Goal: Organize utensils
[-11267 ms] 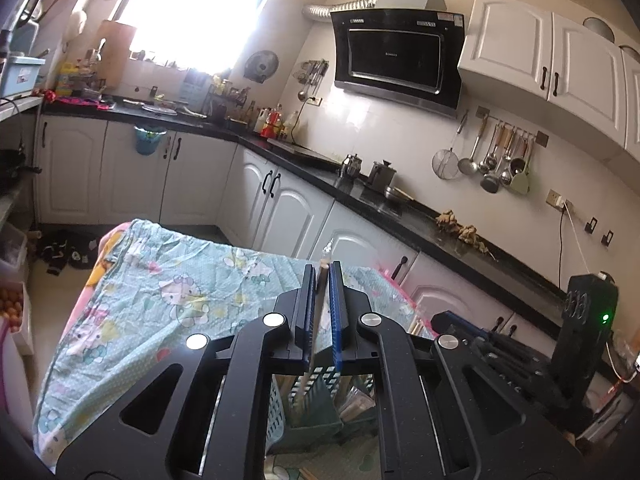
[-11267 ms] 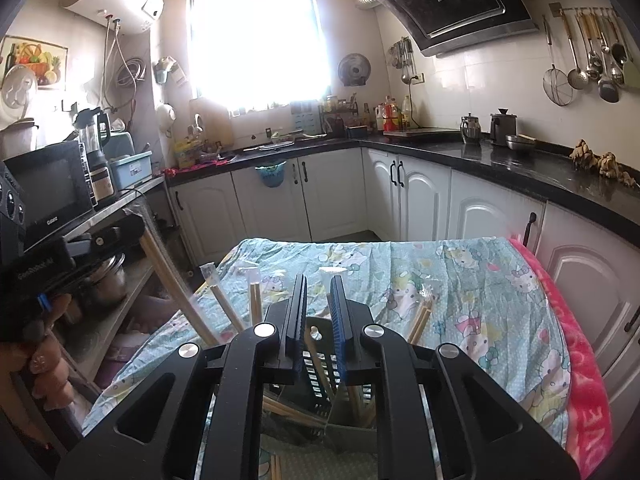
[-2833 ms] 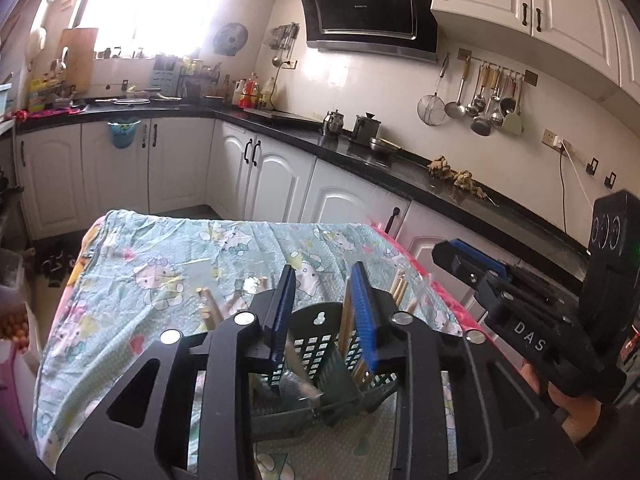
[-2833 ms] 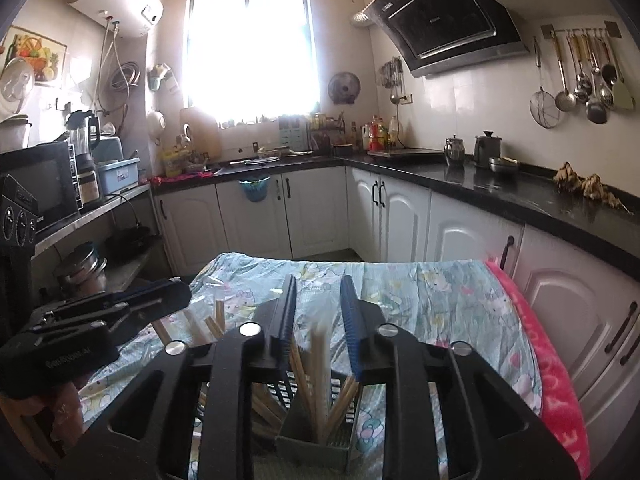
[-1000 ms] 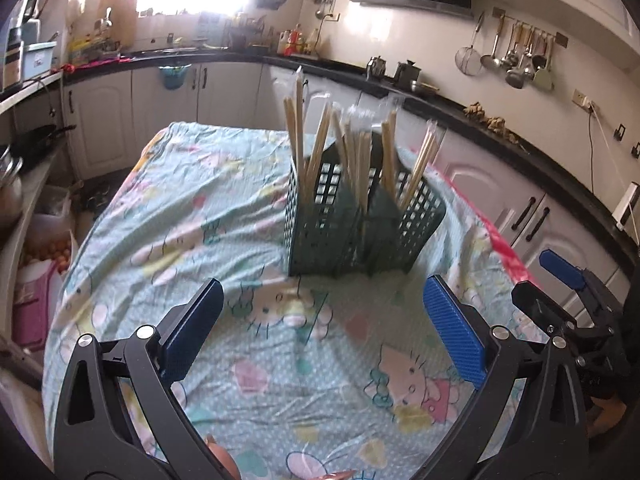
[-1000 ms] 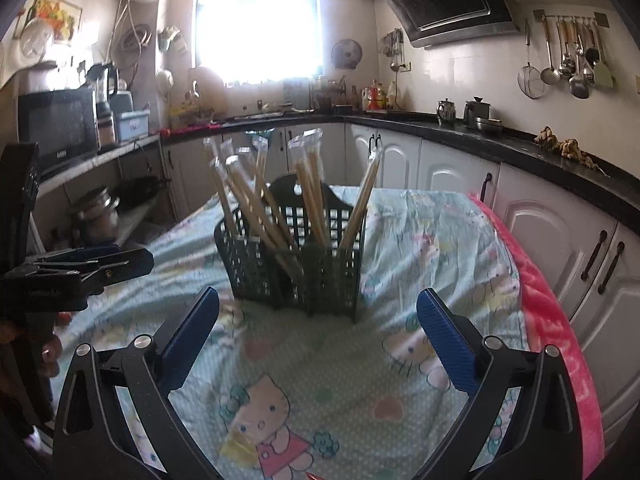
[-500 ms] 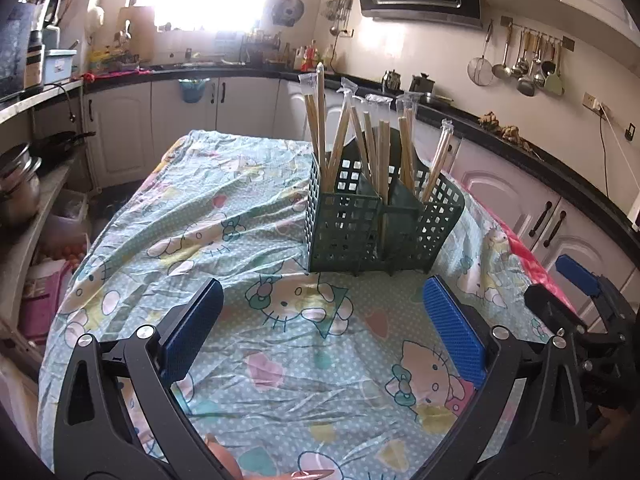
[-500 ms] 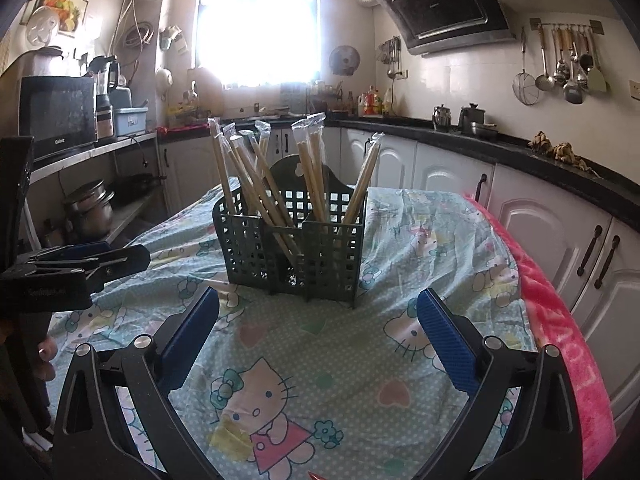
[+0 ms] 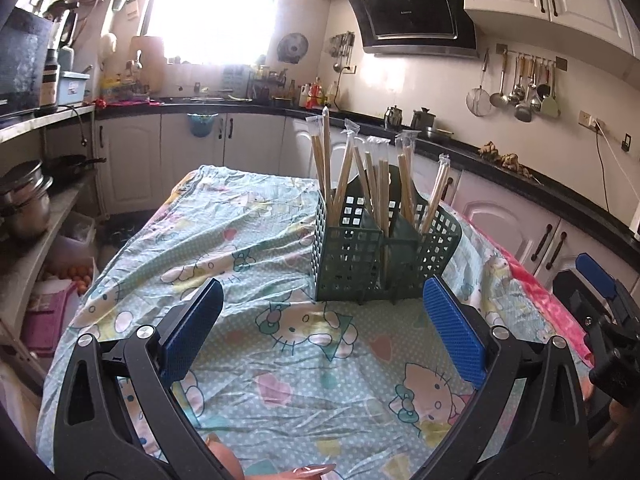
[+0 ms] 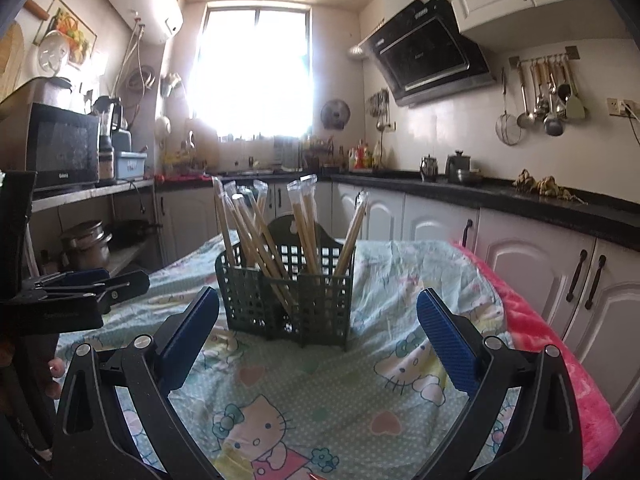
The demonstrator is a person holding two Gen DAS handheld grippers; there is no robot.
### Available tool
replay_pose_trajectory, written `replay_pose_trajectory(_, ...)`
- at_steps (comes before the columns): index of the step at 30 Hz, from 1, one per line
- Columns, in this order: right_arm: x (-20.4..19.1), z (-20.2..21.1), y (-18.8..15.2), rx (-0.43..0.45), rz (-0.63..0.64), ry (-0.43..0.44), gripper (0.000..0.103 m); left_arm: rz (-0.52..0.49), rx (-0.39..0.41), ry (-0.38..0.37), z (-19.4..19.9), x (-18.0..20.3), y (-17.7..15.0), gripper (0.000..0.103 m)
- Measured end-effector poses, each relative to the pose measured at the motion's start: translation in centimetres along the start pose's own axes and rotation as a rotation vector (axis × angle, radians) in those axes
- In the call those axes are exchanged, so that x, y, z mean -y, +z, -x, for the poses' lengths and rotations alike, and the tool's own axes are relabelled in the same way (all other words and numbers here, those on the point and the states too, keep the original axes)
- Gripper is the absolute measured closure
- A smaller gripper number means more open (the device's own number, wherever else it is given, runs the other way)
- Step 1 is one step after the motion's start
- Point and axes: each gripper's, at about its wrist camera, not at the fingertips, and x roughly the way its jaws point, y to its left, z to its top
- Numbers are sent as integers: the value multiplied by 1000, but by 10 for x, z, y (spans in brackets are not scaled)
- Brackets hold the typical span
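With both left tongs [image 9: 320,328] and right tongs [image 10: 318,330] spread and empty, wrapped chopsticks [image 10: 276,232] all stand in the green basket [image 10: 286,300] mid-desk [image 9: 248,240], so sorting looks finished; next move is likely only withdrawal.

Left wrist view looks forward between its own spread fingers, low over the tablecloth [image 9: 248,240], facing the caddy [image 9: 384,248] from near. Right wrist view sits similarly low (slightly more level), facing the same caddy [image 10: 286,292]. Both share caddy, window wall and hood [image 9: 412,12].
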Motion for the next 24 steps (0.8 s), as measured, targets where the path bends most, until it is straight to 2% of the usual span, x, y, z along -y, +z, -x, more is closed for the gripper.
replay_pose_trajectory(5,-6,5,1,23,18,1,7,3,13,-1,3,-1,0,11)
replay_pose_trajectory(24,-8,6,-1,19,15,-8,6,7,30,-8,7,-2,2,11)
